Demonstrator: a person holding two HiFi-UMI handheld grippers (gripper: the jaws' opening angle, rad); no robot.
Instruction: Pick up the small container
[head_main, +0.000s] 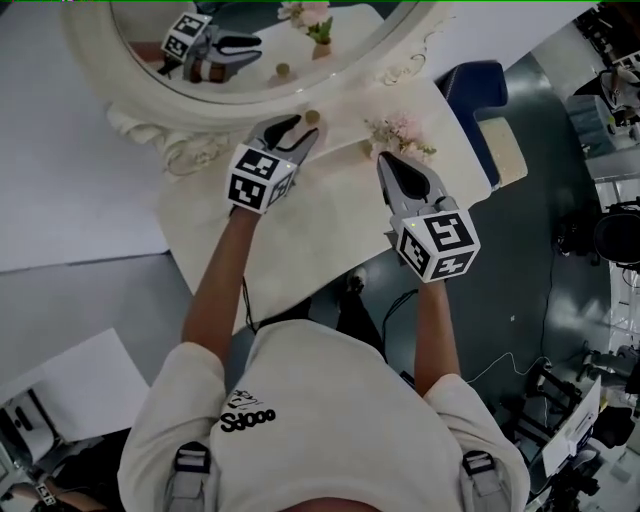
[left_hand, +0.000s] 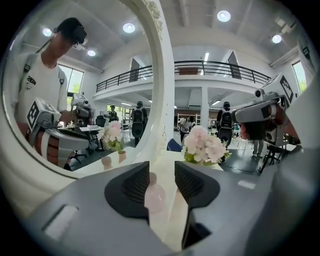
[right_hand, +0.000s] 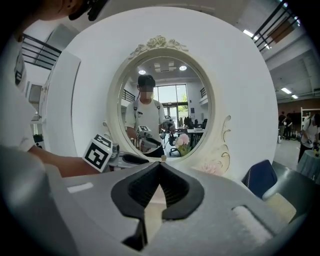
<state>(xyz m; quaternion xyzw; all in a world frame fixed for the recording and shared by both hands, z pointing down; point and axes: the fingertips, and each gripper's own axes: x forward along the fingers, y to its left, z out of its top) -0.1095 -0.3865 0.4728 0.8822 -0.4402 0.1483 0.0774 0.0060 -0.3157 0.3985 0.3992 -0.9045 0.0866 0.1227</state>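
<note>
The small container (head_main: 313, 117) is a pale pink bottle with a cork-coloured cap, standing on the white table (head_main: 330, 235) at the foot of the oval mirror (head_main: 150, 95). My left gripper (head_main: 300, 126) reaches up to it. In the left gripper view the container (left_hand: 156, 194) stands between the open jaws of the left gripper (left_hand: 161, 175), close to the left pad and with a gap to the right one. My right gripper (head_main: 383, 160) hovers over the table to the right, its tips together (right_hand: 160, 166) and nothing held.
A small pot of pink flowers (head_main: 400, 135) stands just right of the container, near the right gripper. The mirror's thick ornate frame (left_hand: 161, 90) rises right behind it. A blue chair (head_main: 475, 85) is beyond the table's right edge.
</note>
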